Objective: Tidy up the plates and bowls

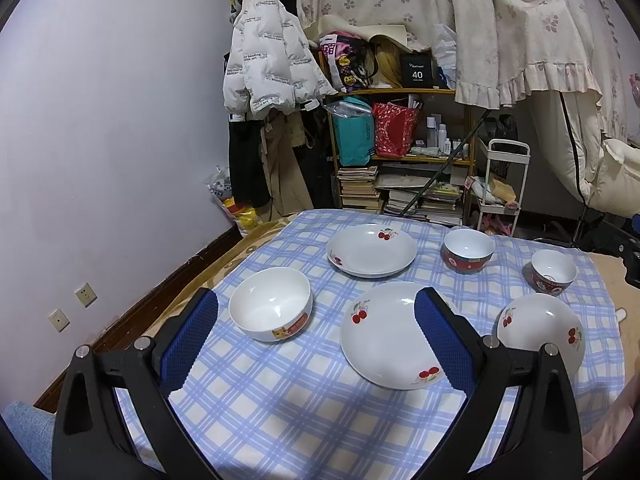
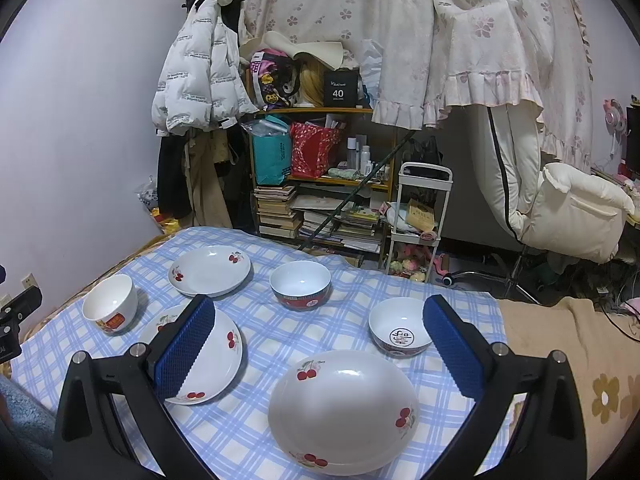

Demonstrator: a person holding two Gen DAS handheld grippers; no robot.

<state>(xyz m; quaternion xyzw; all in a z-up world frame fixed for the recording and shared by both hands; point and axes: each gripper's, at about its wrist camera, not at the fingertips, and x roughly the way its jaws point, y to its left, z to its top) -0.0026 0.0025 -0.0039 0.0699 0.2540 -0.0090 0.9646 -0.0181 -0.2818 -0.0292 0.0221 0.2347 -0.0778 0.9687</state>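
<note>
Six pieces of crockery stand separately on the blue-and-white checked tablecloth (image 1: 280,400); none is stacked.

Left gripper (image 1: 318,336): jaws spread wide, nothing between the blue pads, held above the near edge of the cloth and tilted downward. In its view the white bowl with an orange cartoon band (image 1: 271,304) sits just ahead of the left pad. The near cherry-print plate (image 1: 384,340) lies partly behind the right pad; no contact is visible.

Right gripper (image 2: 318,340): jaws likewise fully apart and empty, tilted downward. The large cherry-print bowl (image 2: 344,404) sits directly below and between the fingers, untouched.

Remaining items, as the right wrist view shows them:
- Far cherry-print plate (image 2: 210,270), at the back left of the cloth, well apart from the near plate.
- Red-and-blue banded bowl (image 2: 300,288), near the centre back, upright.
- Small bowl with a round emblem inside (image 2: 400,332), just beside the right pad, upright.

Surroundings: a wooden shelf unit (image 2: 320,184) loaded with books, bags and bottles stands behind the table. A white puffer jacket (image 2: 200,80) hangs to its left. A floral curtain with a ruffled hem (image 2: 460,60) hangs overhead. A white trolley (image 2: 420,216) stands to the right of the shelf.
</note>
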